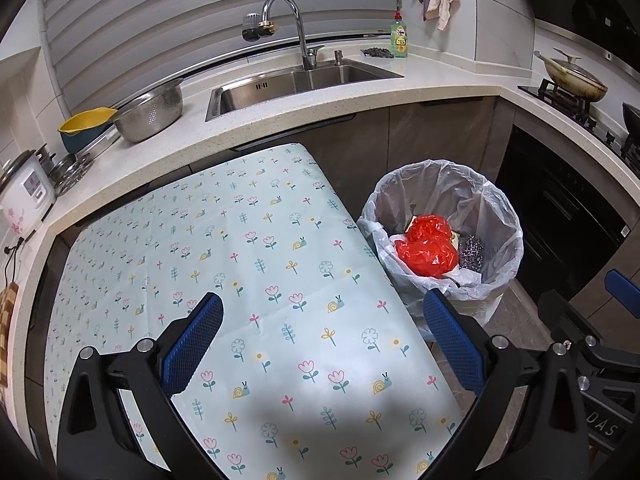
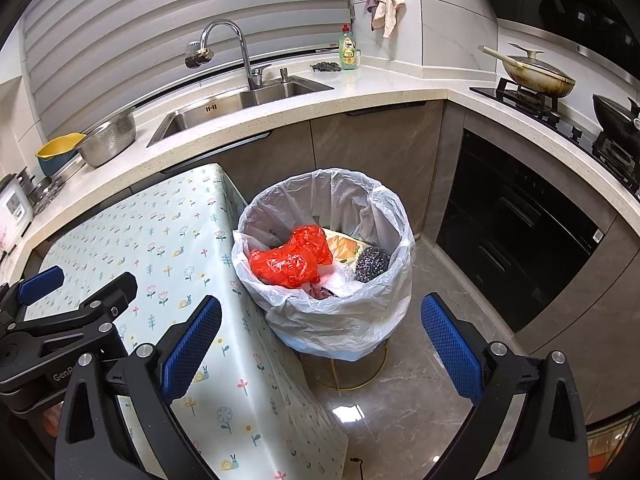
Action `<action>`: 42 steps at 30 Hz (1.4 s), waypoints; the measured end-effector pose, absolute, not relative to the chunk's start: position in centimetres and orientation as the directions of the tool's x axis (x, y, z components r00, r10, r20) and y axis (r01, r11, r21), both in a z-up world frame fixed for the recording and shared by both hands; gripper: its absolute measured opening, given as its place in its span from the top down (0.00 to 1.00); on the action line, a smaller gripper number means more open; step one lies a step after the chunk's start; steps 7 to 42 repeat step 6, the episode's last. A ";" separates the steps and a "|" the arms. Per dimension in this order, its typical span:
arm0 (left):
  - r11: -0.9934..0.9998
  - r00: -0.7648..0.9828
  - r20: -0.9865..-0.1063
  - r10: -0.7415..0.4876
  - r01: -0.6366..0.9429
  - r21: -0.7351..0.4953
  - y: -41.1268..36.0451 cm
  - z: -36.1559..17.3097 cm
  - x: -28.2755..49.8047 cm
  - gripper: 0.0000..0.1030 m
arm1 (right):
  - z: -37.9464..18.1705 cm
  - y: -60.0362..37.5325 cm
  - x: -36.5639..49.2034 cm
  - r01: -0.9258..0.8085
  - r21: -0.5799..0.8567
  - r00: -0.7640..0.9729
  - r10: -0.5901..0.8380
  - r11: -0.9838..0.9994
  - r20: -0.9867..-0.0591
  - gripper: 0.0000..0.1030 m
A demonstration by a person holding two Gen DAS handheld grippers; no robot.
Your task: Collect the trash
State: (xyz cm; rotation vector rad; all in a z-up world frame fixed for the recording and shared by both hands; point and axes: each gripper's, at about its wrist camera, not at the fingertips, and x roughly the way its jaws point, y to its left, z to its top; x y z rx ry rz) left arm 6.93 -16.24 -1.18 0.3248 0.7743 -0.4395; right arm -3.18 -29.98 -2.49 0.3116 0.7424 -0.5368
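With both jaws wide and empty, the right hand-held gripper (image 2: 320, 344) stands nearer the lined bin (image 2: 326, 256) ahead than the left hand-held gripper (image 1: 322, 344), from which it lies ahead-right.

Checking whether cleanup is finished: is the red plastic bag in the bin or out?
In: the red plastic bag lies inside the lined bin, beside a steel scourer.

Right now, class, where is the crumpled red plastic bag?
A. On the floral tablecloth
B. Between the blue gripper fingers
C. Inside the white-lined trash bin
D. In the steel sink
C: the crumpled red plastic bag lies inside the white-lined trash bin, beside a steel wool scrubber.
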 end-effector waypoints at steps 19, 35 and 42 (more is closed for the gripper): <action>0.867 0.618 -0.742 -0.260 0.487 0.102 -15.9 -1.5 7.3 0.07 | -2.5 -29.4 -2.8 0.560 0.077 0.611 -0.348 0.825 -0.711 0.06; 0.867 0.618 -0.742 -0.260 0.487 0.102 -15.9 -1.5 7.3 0.07 | -2.5 -29.4 -2.8 0.560 0.077 0.611 -0.348 0.825 -0.711 0.06; 0.867 0.618 -0.742 -0.260 0.487 0.102 -15.9 -1.5 7.3 0.07 | -2.5 -29.4 -2.8 0.560 0.077 0.611 -0.348 0.825 -0.711 0.06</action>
